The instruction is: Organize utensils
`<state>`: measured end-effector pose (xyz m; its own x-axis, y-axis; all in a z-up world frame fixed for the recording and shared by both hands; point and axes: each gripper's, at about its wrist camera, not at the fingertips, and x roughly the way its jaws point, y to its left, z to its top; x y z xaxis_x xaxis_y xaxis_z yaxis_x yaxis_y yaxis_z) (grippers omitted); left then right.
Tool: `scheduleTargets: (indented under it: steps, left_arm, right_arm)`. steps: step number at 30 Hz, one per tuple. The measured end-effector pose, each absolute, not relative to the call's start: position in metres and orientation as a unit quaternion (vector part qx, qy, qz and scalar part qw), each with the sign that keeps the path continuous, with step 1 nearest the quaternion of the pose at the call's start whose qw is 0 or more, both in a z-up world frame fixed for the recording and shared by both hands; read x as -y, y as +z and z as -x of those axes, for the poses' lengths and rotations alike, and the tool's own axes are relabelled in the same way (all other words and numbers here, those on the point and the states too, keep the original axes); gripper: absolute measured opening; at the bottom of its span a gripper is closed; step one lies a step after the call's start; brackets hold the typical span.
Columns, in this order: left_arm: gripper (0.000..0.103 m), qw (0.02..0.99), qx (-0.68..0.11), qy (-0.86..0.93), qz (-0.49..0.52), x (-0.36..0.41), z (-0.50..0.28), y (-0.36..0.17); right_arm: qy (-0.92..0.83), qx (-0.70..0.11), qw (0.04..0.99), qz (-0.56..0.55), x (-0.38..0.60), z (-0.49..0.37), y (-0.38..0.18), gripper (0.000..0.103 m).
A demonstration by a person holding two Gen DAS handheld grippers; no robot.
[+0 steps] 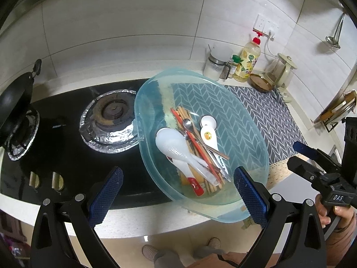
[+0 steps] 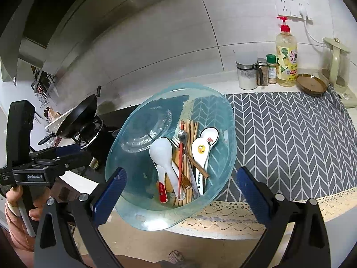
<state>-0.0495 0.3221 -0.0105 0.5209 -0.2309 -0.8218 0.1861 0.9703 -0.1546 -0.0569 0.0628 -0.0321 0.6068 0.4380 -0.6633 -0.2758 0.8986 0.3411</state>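
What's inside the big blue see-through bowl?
The blue bowl holds white spoons, wooden chopsticks, a red chopstick and a metal spoon. Whatever lies beneath that pile is hidden.

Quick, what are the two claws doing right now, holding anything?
Left gripper: open, holding nothing, near the clear blue plastic basin of utensils.
Right gripper: open, holding nothing.

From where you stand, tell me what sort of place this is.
Most likely a home kitchen: a gas hob with a wok, dish soap by the tiled wall, and a basin of utensils on the counter.
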Motion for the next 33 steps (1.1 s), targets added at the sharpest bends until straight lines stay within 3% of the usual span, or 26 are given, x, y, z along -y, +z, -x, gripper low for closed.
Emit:
scheduleTargets:
  steps: [33]
  left_arm:
    - [0.099,0.853,-0.512,-0.098,0.011,-0.315,0.037,-0.049]
  right_arm:
    - [0.156,-0.452,0.876,-0.063,-0.075,0.041,-0.058,0.096]
